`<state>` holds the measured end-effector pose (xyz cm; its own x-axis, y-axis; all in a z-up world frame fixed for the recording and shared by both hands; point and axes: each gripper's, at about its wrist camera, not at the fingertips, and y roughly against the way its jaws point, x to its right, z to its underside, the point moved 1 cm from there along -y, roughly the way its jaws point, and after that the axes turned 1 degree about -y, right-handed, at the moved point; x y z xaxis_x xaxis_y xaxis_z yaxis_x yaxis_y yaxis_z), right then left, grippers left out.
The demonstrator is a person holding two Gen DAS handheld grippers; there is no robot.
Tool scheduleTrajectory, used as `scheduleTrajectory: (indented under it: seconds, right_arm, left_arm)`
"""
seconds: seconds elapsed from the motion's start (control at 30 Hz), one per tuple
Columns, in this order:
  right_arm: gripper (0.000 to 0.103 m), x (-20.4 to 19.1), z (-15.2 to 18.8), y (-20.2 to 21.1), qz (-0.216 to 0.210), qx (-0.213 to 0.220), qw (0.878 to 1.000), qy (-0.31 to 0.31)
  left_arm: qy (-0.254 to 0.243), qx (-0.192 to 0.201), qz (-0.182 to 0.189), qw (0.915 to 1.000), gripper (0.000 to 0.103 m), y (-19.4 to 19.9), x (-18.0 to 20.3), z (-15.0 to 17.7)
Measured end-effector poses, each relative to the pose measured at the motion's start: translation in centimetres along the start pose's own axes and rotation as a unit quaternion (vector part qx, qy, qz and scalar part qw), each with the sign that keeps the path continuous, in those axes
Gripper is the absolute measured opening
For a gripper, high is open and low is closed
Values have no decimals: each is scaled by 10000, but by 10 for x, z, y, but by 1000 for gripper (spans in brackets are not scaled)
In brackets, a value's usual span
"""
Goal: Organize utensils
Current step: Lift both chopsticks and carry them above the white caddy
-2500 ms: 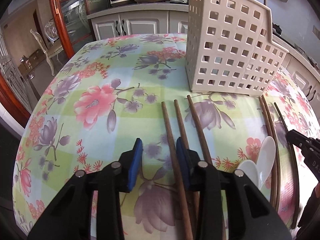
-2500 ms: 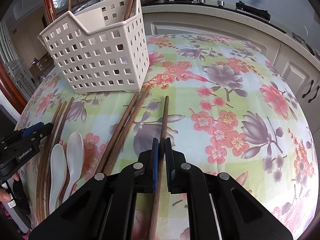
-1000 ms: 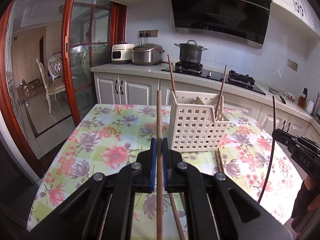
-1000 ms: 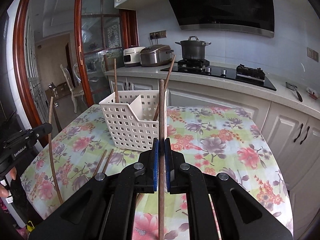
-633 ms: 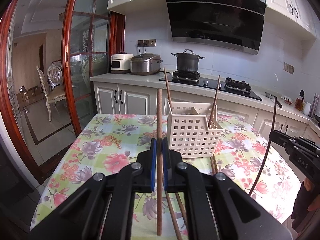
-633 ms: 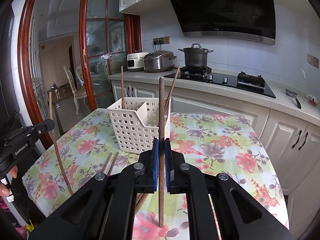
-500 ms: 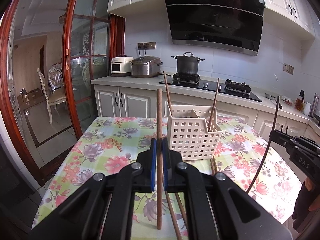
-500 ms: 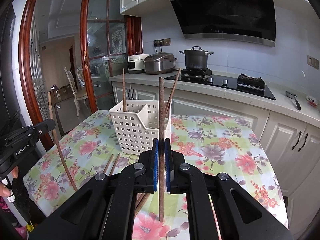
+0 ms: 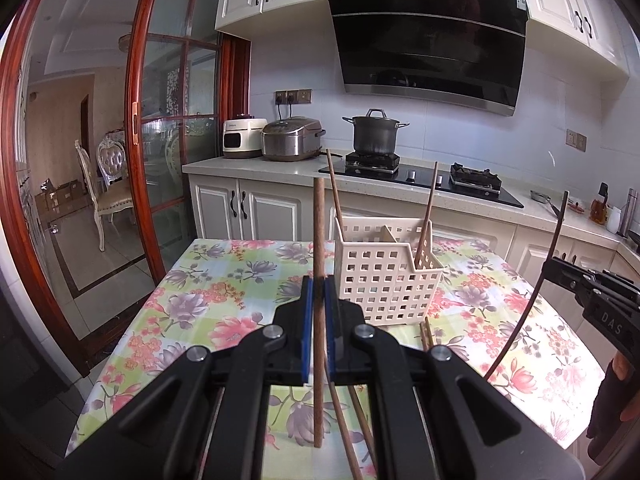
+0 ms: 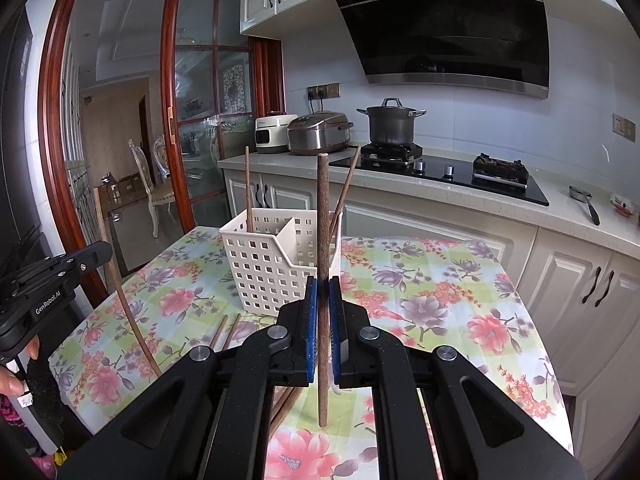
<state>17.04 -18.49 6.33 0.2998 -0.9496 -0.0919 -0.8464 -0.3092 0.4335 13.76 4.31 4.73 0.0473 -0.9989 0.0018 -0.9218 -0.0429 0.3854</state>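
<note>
Each gripper holds one brown wooden chopstick upright above the floral table. My left gripper (image 9: 316, 292) is shut on a chopstick (image 9: 319, 232); my right gripper (image 10: 323, 292) is shut on another chopstick (image 10: 322, 216). A white perforated utensil basket (image 9: 384, 280) (image 10: 272, 268) stands on the table beyond both, with two chopsticks leaning inside it. More chopsticks (image 9: 426, 332) (image 10: 224, 330) lie on the cloth in front of the basket. In the left wrist view the right gripper (image 9: 592, 292) shows at the right edge with its chopstick; in the right wrist view the left gripper (image 10: 60, 272) shows at the left.
The table wears a floral cloth (image 9: 224, 304) (image 10: 432, 312). Behind it runs a kitchen counter (image 9: 248, 166) with a rice cooker (image 9: 292, 144), a pot (image 9: 374, 134) on the hob and white cabinets. A wood-framed glass door (image 9: 140, 140) stands left. A person's fingers (image 10: 10, 376) hold the left tool.
Both grippers lifted their chopsticks off the table and pulled up and back; the basket now looks smaller and farther. Over the last half second the views barely shifted.
</note>
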Motion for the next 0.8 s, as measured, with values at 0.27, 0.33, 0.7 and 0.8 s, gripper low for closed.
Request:
scheduleTrajectory:
  seconds: [0.27, 0.33, 0.7, 0.8]
  right_arm:
    - [6, -1, -5, 2, 3, 66, 10000, 52]
    - [6, -4, -9, 2, -9, 92, 9999, 84]
    - [6, -11, -49, -9, -229, 298, 9992, 145]
    - [6, -8, -61, -16, -279, 287, 9991, 102]
  left_arm:
    - [-61, 87, -20, 9999, 6, -3, 5, -6]
    - [-75, 118, 7, 9999, 6, -4, 7, -9]
    - [-189, 323, 407, 9985, 6, -10, 26, -55]
    - [-237, 362, 483, 9979, 6, -16, 32, -71]
